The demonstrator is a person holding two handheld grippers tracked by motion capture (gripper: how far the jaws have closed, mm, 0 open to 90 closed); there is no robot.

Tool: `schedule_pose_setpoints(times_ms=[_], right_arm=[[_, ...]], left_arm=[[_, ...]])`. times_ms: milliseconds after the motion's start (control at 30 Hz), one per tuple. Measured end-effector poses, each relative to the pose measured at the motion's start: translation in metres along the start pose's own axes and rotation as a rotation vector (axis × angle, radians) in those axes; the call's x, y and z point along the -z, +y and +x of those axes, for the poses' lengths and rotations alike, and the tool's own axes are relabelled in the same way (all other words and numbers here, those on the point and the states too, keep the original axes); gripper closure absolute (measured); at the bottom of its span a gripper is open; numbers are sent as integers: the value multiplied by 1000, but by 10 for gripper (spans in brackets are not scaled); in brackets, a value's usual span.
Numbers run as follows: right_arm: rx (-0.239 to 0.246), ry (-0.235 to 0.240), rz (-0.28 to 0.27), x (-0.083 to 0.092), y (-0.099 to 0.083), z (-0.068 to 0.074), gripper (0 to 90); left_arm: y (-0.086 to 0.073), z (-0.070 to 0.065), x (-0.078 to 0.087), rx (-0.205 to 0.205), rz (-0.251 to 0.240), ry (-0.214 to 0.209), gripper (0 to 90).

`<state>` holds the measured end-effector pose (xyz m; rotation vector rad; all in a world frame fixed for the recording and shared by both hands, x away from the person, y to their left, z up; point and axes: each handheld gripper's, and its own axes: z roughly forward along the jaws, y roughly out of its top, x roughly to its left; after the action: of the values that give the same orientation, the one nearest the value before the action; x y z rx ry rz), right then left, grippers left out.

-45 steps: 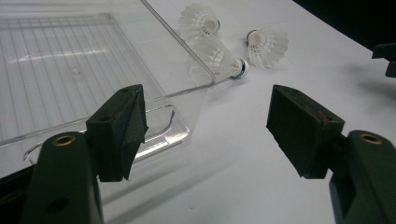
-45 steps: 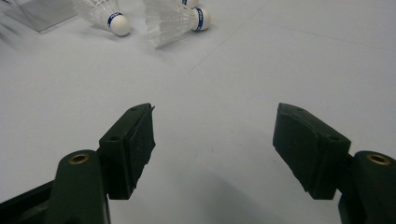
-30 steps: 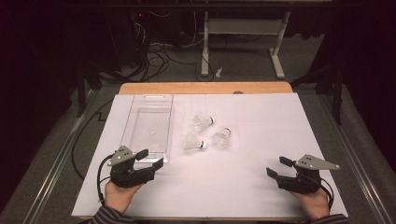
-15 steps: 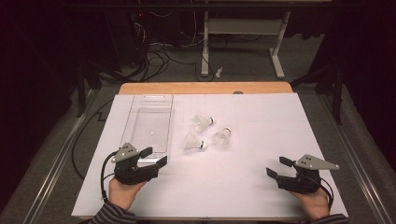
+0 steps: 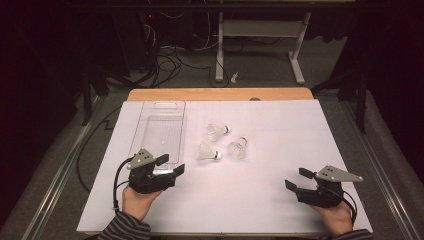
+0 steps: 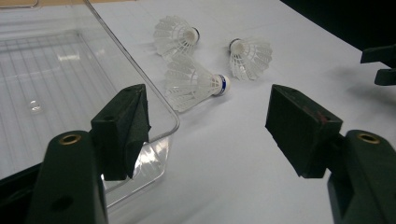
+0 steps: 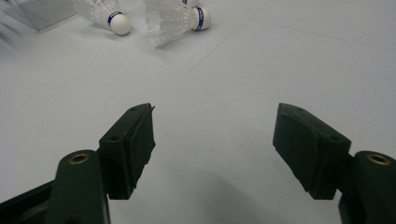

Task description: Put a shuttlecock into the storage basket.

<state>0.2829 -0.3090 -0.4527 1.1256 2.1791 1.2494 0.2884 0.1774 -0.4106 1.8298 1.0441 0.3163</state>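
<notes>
High view, table: white paper-covered table (image 5: 260, 200) with a strip of bare wood along its far edge.
High view, tray: clear rectangular plastic tray (image 5: 159, 131) on the left half, long side running away from the person.
High view, shuttlecocks: three white feathered shuttlecocks (image 5: 221, 141) lie on their sides in a loose cluster just right of the tray, apart from it.
High view, left gripper: black two-jaw left gripper (image 5: 170, 166) at the tray's near end, jaws spread apart and holding nothing, pointing right toward the shuttlecocks.
High view, right gripper: black two-jaw right gripper (image 5: 296, 179) near the table's right front corner, jaws parted and empty, well apart from the shuttlecocks.
Left gripper view, jaws: released, with a wide gap; one jaw overlaps the tray's near corner (image 6: 163, 121).
Left gripper view, shuttlecocks: nearest shuttlecock (image 6: 194, 85) lies ahead between the jaws, white cork with a blue band pointing right; two more lie beyond it.
Right gripper view, jaws: released over bare white paper.
Right gripper view, shuttlecocks: two blue-banded shuttlecocks (image 7: 173, 18) at the top edge, far ahead.
</notes>
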Motion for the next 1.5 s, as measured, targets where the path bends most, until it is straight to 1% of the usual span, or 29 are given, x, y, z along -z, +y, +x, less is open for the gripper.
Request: schedule_pose_setpoints(times_ms=[67,233,333,500,533,567,633,667,700,733,767,800,833,867,1233,1333,1367,1400,1433,1467,1500], right_arm=[[-2,0,-1,0,0,0,298],[-2,1,-1,0,0,0,298],[-1,1,-2,0,0,0,298],[-1,3,-1,0,0,0,298],[-1,3,-1,0,0,0,298],[-1,3,-1,0,0,0,298],[0,3,-1,0,0,0,298],[0,4,-1,0,0,0,298],[1,4,-1,0,0,0,298],[1,4,-1,0,0,0,298],[0,4,-1,0,0,0,298],[1,4,-1,0,0,0,298],[1,4,-1,0,0,0,298],[1,4,-1,0,0,0,298],[-1,5,-1,0,0,0,298],[-1,5,-1,0,0,0,298],[-1,5,-1,0,0,0,298],[-1,6,-1,0,0,0,298],[-1,6,-1,0,0,0,298],[-1,6,-2,0,0,0,297],[-1,5,-2,0,0,0,297]], left_arm=[[1,-1,-2,1,-1,-2,311],[5,-3,-6,-13,0,1,312],[9,-7,-10,-35,3,-1,315],[12,-8,-16,-36,8,-10,316],[12,-8,-16,-41,9,-4,316],[13,-9,-18,-43,11,-7,315],[14,-9,-19,-42,11,-9,316],[14,-10,-20,-38,12,-17,316],[15,-10,-21,-40,12,-13,315],[15,-11,-22,-36,14,-21,315],[16,-11,-22,-39,12,-15,316],[16,-11,-23,-34,13,-23,315],[17,-11,-24,-38,12,-18,315],[18,-12,-25,-33,14,-26,316],[23,-15,-34,-37,20,-38,317],[25,-16,-37,-39,20,-39,317],[25,-16,-37,-42,20,-34,317],[26,-16,-38,-39,22,-38,317],[27,-16,-39,-42,20,-28,317],[27,-17,-40,-38,21,-32,316],[28,-17,-41,-40,20,-27,315]])
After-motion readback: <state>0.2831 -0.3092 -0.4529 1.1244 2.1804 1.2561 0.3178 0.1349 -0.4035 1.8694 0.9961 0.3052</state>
